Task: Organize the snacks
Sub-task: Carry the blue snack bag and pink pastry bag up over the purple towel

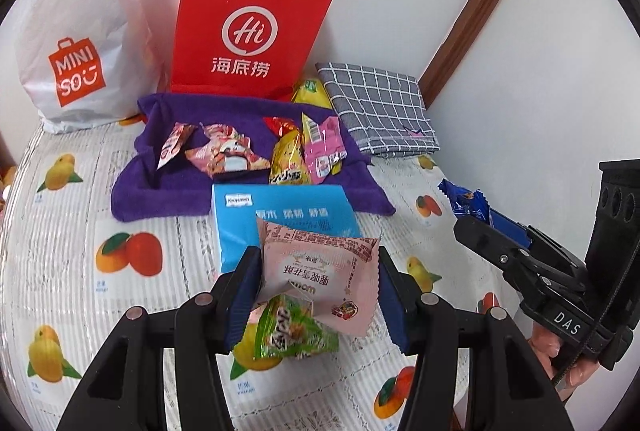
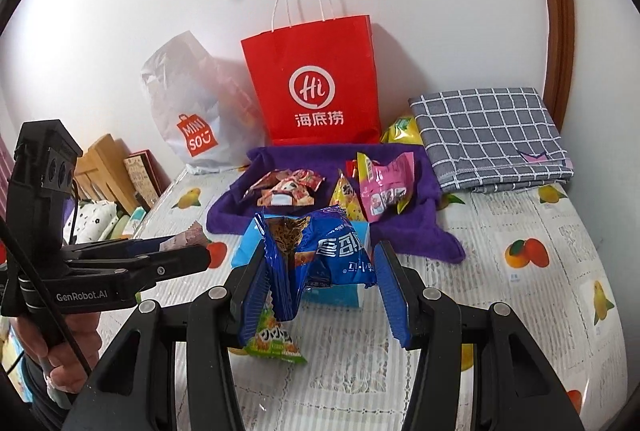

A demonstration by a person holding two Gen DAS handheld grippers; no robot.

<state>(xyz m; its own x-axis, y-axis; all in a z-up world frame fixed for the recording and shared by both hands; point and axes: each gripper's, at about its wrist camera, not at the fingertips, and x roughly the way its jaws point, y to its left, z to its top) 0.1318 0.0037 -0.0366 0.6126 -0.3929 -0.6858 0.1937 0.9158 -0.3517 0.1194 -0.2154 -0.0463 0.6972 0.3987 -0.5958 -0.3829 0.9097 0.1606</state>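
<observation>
- My left gripper is clamped on a pale pink snack packet, one pad on each side edge, and the packet is held up off the table.
- My right gripper is closed on a blue snack bag; the bag is crumpled between the pads, and it too is clear of the table.
- A small green snack packet lies on the tablecloth just below the pink one.
- A light blue tissue pack lies on the table right behind what I'm holding.
- Beyond it is a purple towel with several snack packets piled on it.
- A red paper bag and a white plastic bag stand against the wall behind the towel.
- A folded grey checked cloth lies to the right of the towel, with a yellow packet tucked between it and the red bag.
</observation>
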